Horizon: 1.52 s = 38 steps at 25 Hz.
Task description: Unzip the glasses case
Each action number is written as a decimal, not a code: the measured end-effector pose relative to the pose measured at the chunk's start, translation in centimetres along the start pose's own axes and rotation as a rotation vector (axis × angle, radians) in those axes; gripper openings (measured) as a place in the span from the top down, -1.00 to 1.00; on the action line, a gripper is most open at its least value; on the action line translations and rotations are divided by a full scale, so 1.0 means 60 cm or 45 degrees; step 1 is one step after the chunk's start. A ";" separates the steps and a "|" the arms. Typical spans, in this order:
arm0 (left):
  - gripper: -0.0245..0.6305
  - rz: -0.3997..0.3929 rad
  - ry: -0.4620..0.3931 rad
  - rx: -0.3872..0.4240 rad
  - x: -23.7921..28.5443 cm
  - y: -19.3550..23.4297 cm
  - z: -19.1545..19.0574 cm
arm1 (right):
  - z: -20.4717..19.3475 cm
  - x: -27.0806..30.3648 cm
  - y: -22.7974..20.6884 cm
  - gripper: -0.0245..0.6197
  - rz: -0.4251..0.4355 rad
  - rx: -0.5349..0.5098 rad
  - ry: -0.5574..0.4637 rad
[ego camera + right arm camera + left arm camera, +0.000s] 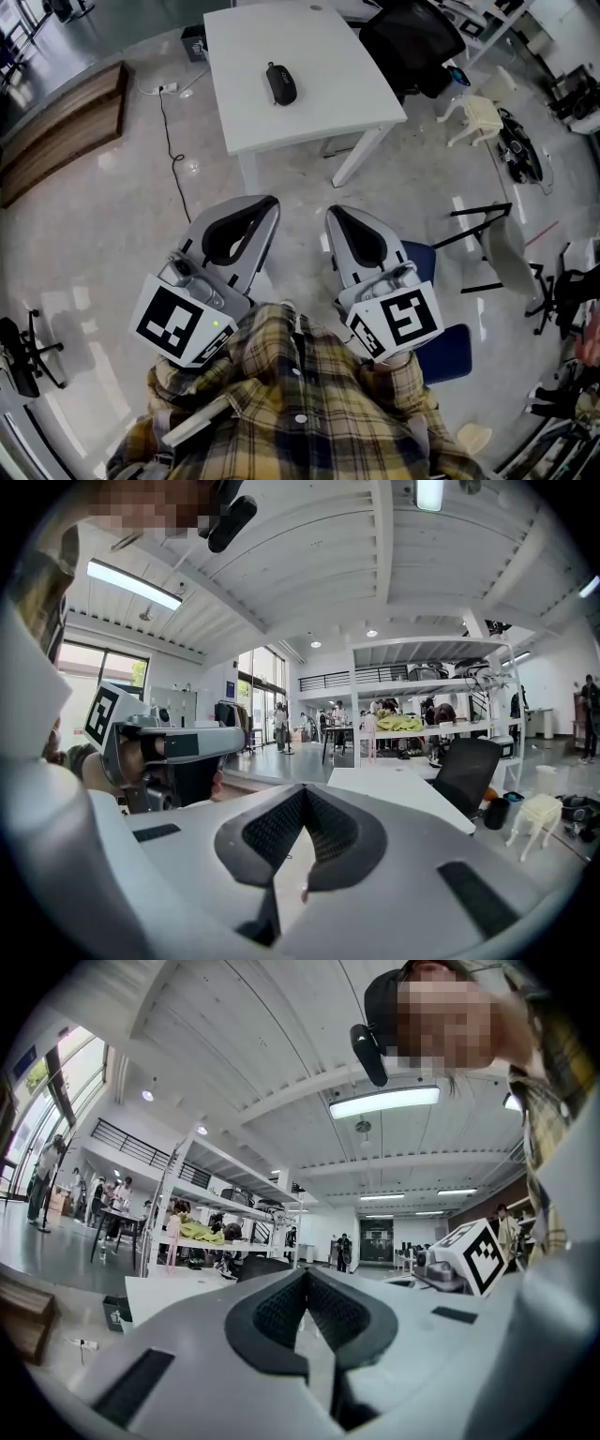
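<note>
The black glasses case (pixel 280 83) lies zipped on the white table (pixel 319 103), far ahead of both grippers. My left gripper (pixel 266 202) is held close to the person's chest over the floor, short of the table's near edge. Its jaws are shut with nothing between them. My right gripper (pixel 337 215) hangs beside it, also shut and empty. In the left gripper view the shut left gripper (pixel 305 1275) points level toward the table (pixel 169 1290). The right gripper view shows the shut right gripper (pixel 303 792) before the table (pixel 398 794). The case shows in neither gripper view.
A black office chair (pixel 412 36) stands behind the table's right corner, with a small white chair (pixel 482 114) beside it. A cable (pixel 172 141) runs over the floor at the left, near a wooden bench (pixel 58 131). A blue seat (pixel 448 349) is at the person's right.
</note>
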<state>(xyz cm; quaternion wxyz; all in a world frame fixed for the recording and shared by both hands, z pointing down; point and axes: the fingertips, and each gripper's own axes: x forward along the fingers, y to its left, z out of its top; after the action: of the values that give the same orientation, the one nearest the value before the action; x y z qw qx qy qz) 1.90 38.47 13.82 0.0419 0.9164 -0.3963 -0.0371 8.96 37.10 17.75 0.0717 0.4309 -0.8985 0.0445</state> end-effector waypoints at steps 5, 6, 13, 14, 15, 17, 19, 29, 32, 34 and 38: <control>0.91 -0.059 0.015 -0.007 0.059 0.089 0.008 | 0.016 0.088 -0.052 0.93 -0.072 0.019 0.006; 0.91 -0.073 0.017 -0.006 0.071 0.106 0.010 | 0.021 0.107 -0.060 0.93 -0.081 0.021 0.005; 0.91 -0.151 0.039 0.016 0.125 0.218 0.030 | 0.043 0.225 -0.091 0.93 -0.147 0.041 0.011; 0.91 -0.156 0.042 0.016 0.130 0.233 0.030 | 0.045 0.239 -0.096 0.93 -0.158 0.047 0.013; 0.91 -0.159 0.045 0.012 0.134 0.247 0.030 | 0.045 0.251 -0.101 0.93 -0.170 0.053 0.017; 0.91 -0.163 0.056 -0.005 0.140 0.272 0.024 | 0.042 0.272 -0.107 0.93 -0.191 0.068 0.033; 0.91 -0.163 0.072 -0.032 0.146 0.294 0.015 | 0.035 0.289 -0.113 0.93 -0.202 0.085 0.060; 0.91 -0.137 0.120 -0.083 0.231 0.382 -0.016 | 0.011 0.384 -0.194 0.93 -0.192 0.120 0.143; 0.91 -0.111 0.116 -0.083 0.281 0.410 -0.018 | 0.017 0.421 -0.241 0.93 -0.166 0.111 0.140; 0.91 -0.094 0.107 -0.083 0.321 0.428 -0.016 | 0.025 0.446 -0.276 0.93 -0.144 0.098 0.133; 0.91 -0.053 0.095 -0.072 0.402 0.456 -0.008 | 0.047 0.489 -0.345 0.93 -0.086 0.067 0.117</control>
<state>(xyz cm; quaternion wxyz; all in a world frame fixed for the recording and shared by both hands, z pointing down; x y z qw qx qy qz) -1.36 2.26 16.38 0.0816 0.9237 -0.3740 -0.0150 6.71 1.27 20.26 0.1033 0.4602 -0.8776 0.0854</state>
